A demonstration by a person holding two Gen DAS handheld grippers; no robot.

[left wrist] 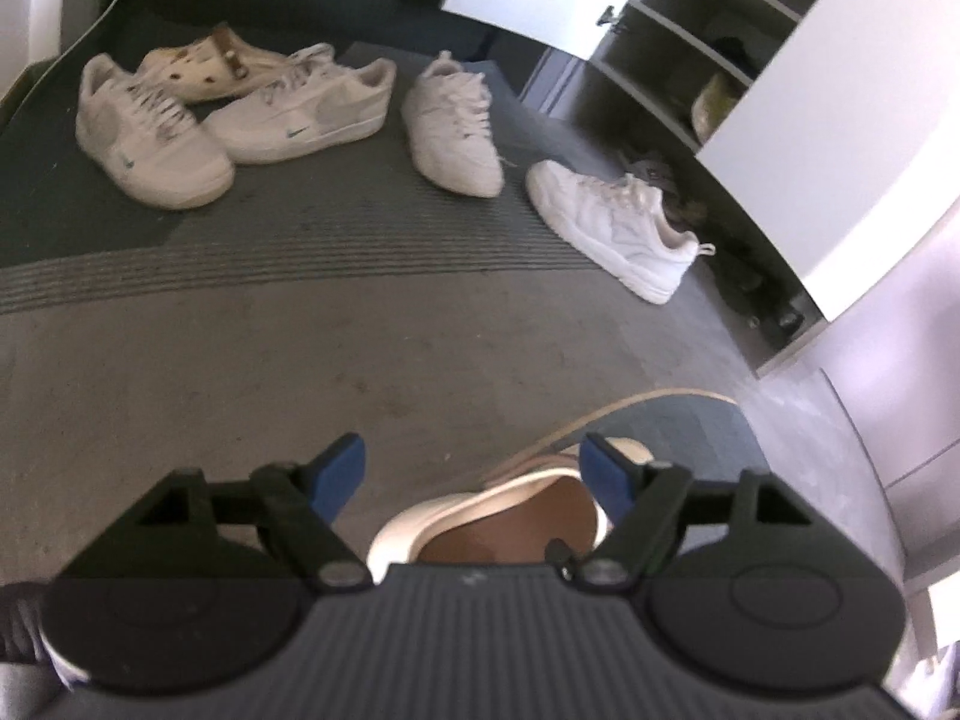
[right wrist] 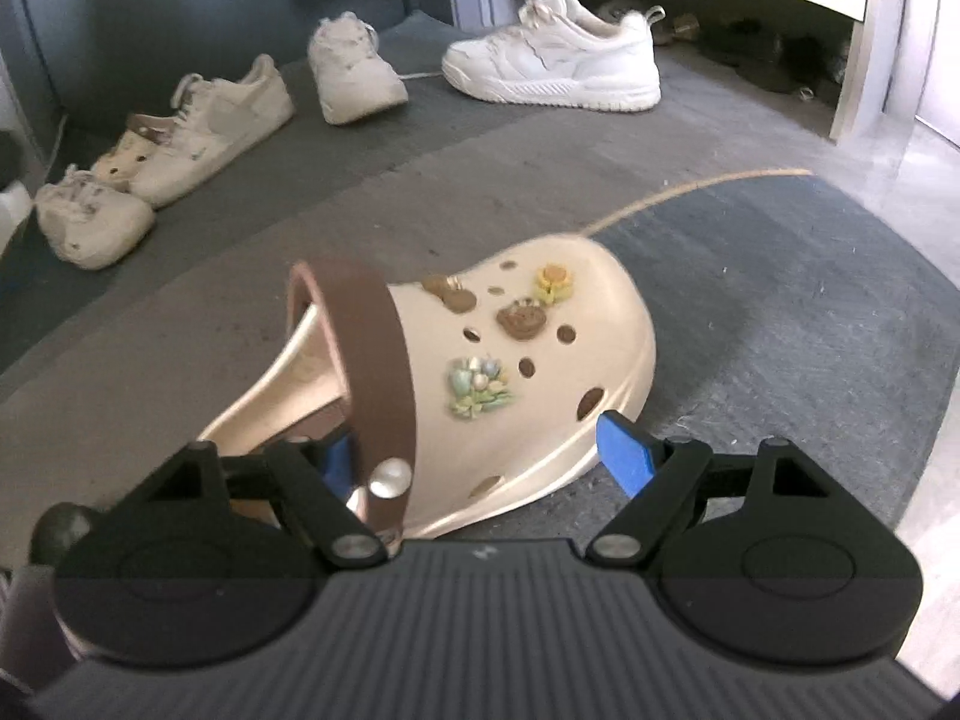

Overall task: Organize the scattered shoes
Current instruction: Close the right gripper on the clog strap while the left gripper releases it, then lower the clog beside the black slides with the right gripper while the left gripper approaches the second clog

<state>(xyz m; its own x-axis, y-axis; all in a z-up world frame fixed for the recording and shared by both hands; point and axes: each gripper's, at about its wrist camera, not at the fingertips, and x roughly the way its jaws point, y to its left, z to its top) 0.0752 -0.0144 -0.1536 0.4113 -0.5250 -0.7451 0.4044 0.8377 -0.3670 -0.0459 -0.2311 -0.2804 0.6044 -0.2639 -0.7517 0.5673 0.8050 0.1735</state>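
A cream clog with charms and a brown strap (right wrist: 480,360) lies on the floor, tilted, right in front of my right gripper (right wrist: 480,456). The right gripper is open, its blue pads on either side of the clog's heel side and strap. The same clog (left wrist: 498,516) shows under my left gripper (left wrist: 474,468), which is open and empty above it. Farther back lie a second cream clog (left wrist: 204,66), two worn white sneakers (left wrist: 150,132) (left wrist: 300,108) and two cleaner white sneakers (left wrist: 450,126) (left wrist: 618,228).
An open white shoe cabinet (left wrist: 690,60) with shelves and dark shoes stands at the right back. A round blue-grey mat (right wrist: 780,312) lies under the clog's toe. A ribbed grey doormat (left wrist: 300,228) holds the sneakers. A dark wall is behind.
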